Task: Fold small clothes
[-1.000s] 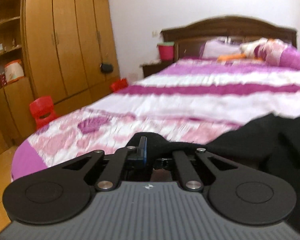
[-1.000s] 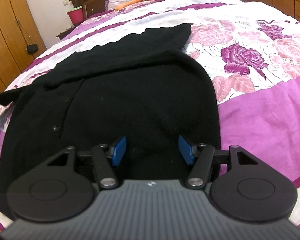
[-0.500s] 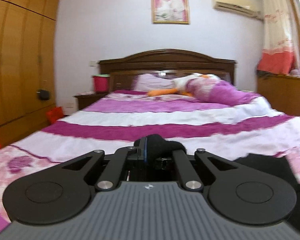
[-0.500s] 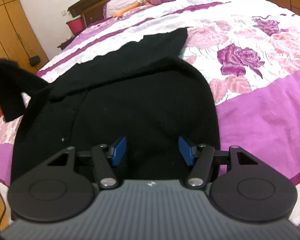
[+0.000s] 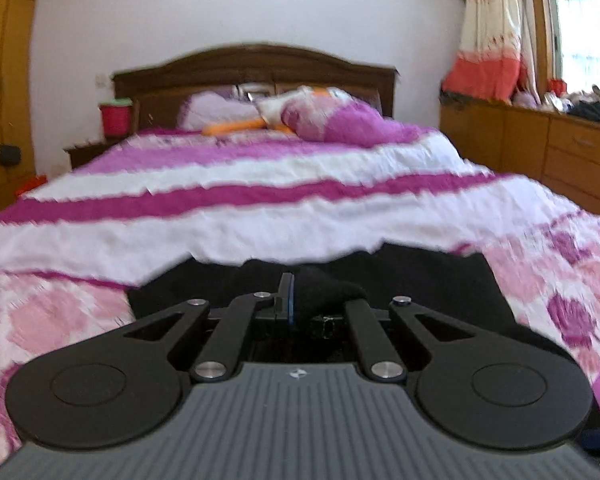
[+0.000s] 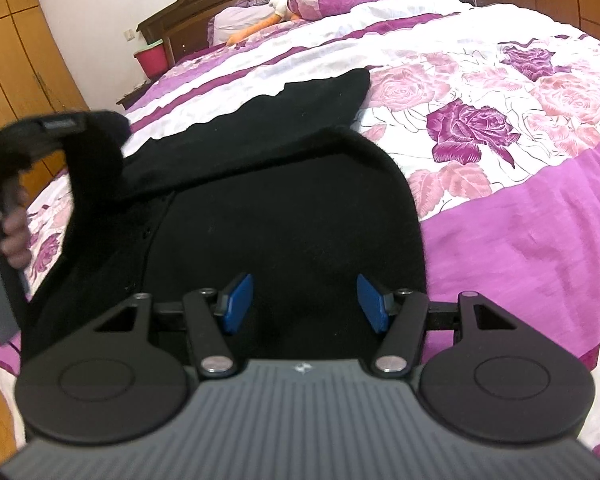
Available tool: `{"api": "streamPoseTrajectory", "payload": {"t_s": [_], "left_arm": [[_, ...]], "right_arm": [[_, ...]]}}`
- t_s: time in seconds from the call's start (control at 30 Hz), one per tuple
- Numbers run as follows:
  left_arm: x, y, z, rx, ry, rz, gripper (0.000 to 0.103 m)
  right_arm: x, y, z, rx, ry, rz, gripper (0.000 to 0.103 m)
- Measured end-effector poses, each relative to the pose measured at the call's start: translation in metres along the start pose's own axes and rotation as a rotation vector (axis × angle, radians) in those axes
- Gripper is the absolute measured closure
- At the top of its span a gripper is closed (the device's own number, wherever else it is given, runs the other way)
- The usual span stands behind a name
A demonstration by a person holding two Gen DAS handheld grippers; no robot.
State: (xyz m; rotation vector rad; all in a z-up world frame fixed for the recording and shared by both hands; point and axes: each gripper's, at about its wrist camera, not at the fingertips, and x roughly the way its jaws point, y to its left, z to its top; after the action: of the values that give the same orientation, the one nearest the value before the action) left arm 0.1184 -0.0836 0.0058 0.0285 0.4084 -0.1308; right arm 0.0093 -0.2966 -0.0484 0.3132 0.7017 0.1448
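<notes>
A black cardigan [image 6: 260,208] lies spread on the bed [image 6: 520,208] near its foot edge, one sleeve [image 6: 300,96] stretched toward the headboard [image 5: 252,68] — the other sleeve end [image 6: 96,148] is lifted clear of the quilt. The left gripper [image 5: 300,300] has its jaws clamped on that raised black fabric above the garment's left side. The right gripper [image 6: 304,300] hovers over the cardigan's body with jaws spread wide — nothing between them.
</notes>
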Motion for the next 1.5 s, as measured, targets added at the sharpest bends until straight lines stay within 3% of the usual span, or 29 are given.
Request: {"api": "streamPoseTrajectory", "payload": {"t_s": [0.23, 0.6, 0.73, 0.83, 1.03, 1.27, 1.5], "left_arm": [[0.029, -0.001, -0.028, -0.028, 0.135, -0.031, 0.098], [0.012, 0.006, -0.033, -0.015, 0.236, -0.07, 0.096], [-0.005, 0.016, -0.028, -0.024, 0.283, -0.077, 0.09], [-0.018, 0.028, -0.026, -0.058, 0.315, -0.087, 0.071], [-0.051, 0.044, -0.024, -0.068, 0.297, -0.087, 0.061], [-0.085, 0.069, -0.023, -0.072, 0.271, -0.037, 0.058], [-0.094, 0.098, -0.031, -0.097, 0.266, 0.039, 0.058]], "right_arm": [[0.001, 0.0, -0.001, 0.003, 0.003, 0.0, 0.043], [0.002, 0.0, -0.002, -0.004, 0.007, -0.007, 0.043], [0.001, 0.001, -0.002, -0.007, 0.006, -0.013, 0.043], [0.0, 0.002, -0.001, -0.012, 0.004, -0.019, 0.043], [-0.005, 0.007, 0.001, -0.031, -0.012, -0.029, 0.043], [-0.011, 0.019, 0.005, -0.065, -0.027, -0.036, 0.043], [-0.004, 0.042, 0.012, -0.133, -0.022, -0.024, 0.043]]}}
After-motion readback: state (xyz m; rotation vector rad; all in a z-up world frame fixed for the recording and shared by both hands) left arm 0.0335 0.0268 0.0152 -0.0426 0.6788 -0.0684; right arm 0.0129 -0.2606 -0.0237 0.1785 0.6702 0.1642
